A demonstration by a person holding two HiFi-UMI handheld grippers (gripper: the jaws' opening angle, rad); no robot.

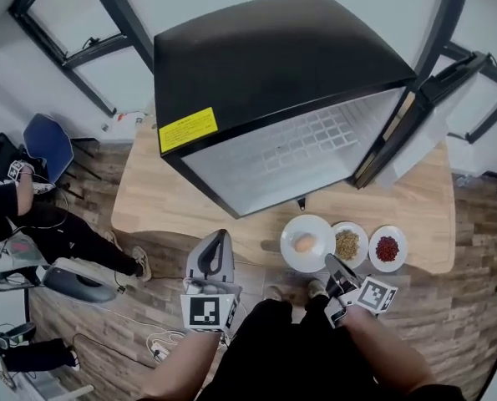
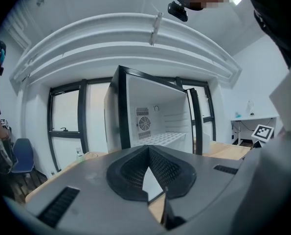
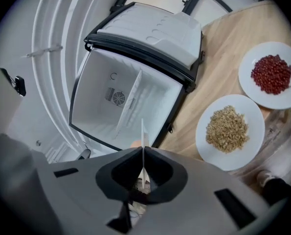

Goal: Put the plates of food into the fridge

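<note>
The right gripper point(image 3: 143, 152) pinches the rim of the round white plate holding a brown egg-like lump point(image 1: 290, 256). The left gripper point(image 2: 148, 153) is pressed together, empty. The white plate of tan grains point(image 1: 361, 234) and the white plate of red beans point(image 1: 398, 260) sit along the light wooden table's point(image 1: 160, 199) near edge. Beyond them the black mini fridge point(image 1: 273, 65) stands open. I judge no plate is stored yet and three remain. Only the right gripper view shows the pinch, and only the left gripper view shows the bare shelf.

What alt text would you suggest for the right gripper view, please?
The right gripper is shut on the rim of a white plate seen edge-on. Beyond it is the open fridge; to the right, on the wooden table, sit a plate of grains and a plate of red beans.
</note>
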